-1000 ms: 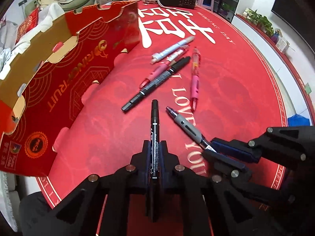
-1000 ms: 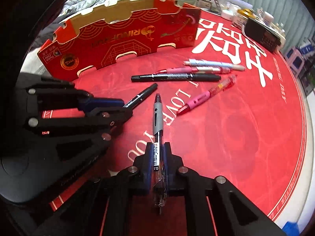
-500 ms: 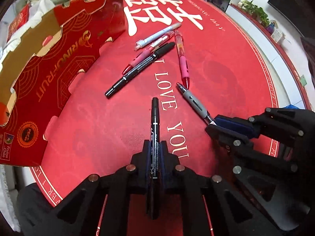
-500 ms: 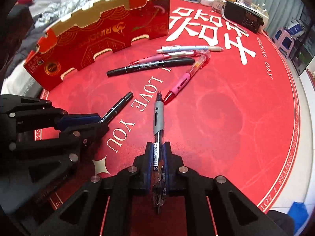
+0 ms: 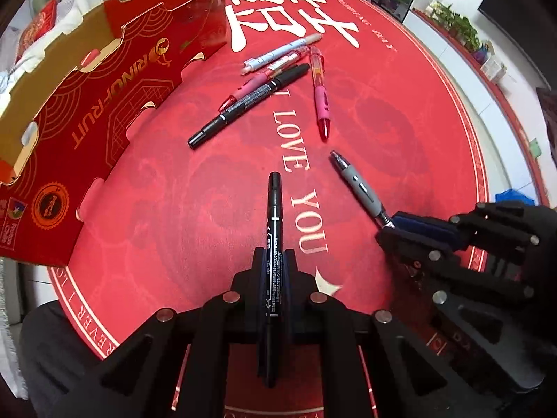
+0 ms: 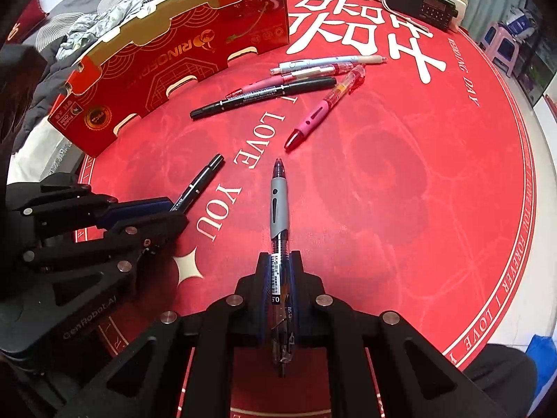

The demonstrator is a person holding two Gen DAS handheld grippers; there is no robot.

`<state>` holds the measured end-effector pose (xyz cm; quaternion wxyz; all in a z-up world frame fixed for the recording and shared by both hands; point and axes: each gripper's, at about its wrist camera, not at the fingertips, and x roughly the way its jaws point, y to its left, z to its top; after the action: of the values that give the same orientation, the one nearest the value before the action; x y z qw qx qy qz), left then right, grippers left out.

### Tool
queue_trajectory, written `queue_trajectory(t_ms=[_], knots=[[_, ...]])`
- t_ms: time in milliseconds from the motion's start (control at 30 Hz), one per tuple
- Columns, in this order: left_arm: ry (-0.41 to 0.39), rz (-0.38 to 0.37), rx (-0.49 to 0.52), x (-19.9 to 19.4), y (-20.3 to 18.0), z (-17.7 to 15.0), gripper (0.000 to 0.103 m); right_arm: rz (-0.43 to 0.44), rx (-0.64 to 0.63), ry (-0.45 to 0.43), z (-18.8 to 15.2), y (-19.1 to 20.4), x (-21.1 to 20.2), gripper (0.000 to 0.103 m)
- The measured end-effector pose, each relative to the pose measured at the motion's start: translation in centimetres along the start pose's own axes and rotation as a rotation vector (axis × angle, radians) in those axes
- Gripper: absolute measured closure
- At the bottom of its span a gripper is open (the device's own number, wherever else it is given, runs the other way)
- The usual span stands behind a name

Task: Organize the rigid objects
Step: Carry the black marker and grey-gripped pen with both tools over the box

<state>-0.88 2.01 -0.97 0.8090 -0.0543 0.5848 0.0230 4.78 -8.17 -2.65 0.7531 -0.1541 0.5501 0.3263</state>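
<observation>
My left gripper is shut on a black marker that points forward above the red mat. My right gripper is shut on a grey-grip pen. In the left wrist view the right gripper sits at the right with the grey-grip pen. In the right wrist view the left gripper sits at the left with the black marker. Several pens lie farther ahead: a black marker, a pink pen, a red pen and a pale blue pen.
A red cardboard fruit tray stands along the left side of the round red mat, also seen in the right wrist view. A black radio and jars sit at the far edge. Clothes lie beyond the tray.
Both grippers have pulled back toward me and apart, each still holding its pen. The loose pens now look farther ahead.
</observation>
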Motion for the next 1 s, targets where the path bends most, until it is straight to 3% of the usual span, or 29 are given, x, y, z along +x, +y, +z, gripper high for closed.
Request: queue_trajectory(t_ms=[267, 1000], knots=[[-0.018, 0.055, 0.029, -0.2, -0.6, 0.2, 0.094, 0.031, 0.026, -0.033, -0.2, -0.3, -0.1, 0.092], [-0.036, 0.069, 0.029, 0.0, -1.0, 0.2, 0.094, 0.028, 0.048, -0.086, 0.1, -0.6, -1.1, 0.092]])
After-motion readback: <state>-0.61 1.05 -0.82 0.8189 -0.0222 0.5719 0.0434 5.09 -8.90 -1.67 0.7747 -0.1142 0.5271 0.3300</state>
